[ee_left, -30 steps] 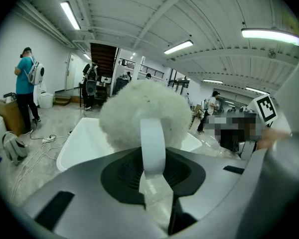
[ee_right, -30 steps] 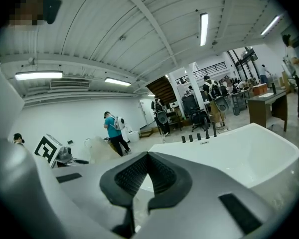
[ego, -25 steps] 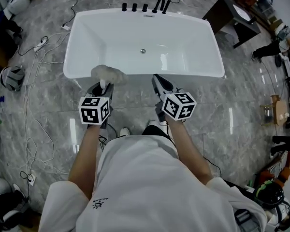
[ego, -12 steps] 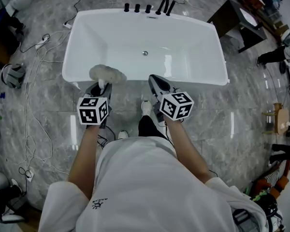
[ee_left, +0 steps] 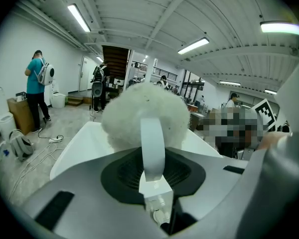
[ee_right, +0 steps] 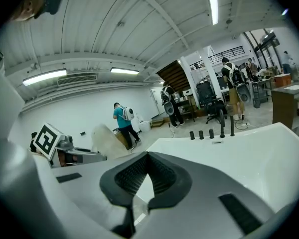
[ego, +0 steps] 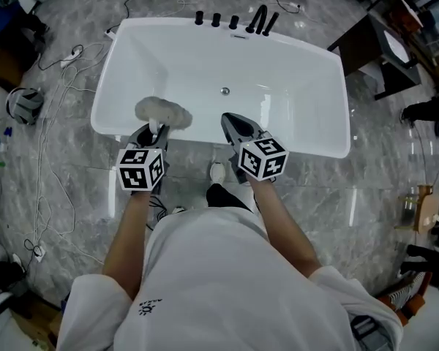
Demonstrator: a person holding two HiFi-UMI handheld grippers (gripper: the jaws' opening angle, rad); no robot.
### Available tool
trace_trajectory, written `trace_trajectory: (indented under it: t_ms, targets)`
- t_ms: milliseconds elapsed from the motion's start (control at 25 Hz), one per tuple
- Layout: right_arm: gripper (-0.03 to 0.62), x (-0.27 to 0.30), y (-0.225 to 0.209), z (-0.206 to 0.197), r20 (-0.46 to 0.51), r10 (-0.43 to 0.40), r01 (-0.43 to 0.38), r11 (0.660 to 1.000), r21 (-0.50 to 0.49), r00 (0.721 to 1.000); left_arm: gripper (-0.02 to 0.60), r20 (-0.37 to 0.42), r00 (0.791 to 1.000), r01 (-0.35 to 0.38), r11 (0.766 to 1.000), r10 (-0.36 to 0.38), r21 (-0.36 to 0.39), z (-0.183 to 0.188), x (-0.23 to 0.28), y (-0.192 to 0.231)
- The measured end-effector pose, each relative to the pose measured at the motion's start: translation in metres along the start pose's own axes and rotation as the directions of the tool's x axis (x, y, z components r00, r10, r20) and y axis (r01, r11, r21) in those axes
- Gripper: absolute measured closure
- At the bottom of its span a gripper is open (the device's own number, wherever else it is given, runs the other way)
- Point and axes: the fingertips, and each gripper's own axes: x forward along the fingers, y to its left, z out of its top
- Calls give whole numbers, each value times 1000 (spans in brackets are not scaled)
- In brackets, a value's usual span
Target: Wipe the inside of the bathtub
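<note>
1. The white rectangular bathtub (ego: 278,72) lies at your 12 o'clock. The fluffy white round wiping pad (ego: 163,111) hovers over the tub's near rim at about 7 o'clock, so wiping looks not yet begun.
2. Lean in, lower the pad flat against the inner wall, and sweep overlapping strokes toward the drain, keeping the pressure even.
3. Your left tongs (ego: 155,129) are clamped narrow on the pad's white handle (ee_left: 152,143).
4. Your right tongs (ego: 234,123) are closed together and empty, above the rim at 6 o'clock.
</note>
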Motion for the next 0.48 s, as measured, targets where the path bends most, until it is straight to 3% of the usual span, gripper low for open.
trace_trajectory:
  t_ms: [280, 480]
  targets:
    - [575, 18, -44, 20, -14, 75, -75, 997, 35, 997, 483, -4, 997, -77, 997, 77, -5, 24, 29, -2]
    - [574, 32, -68, 24, -54, 115, -115, 993, 5, 992, 483, -2, 993, -116, 993, 116, -24, 35, 53, -2]
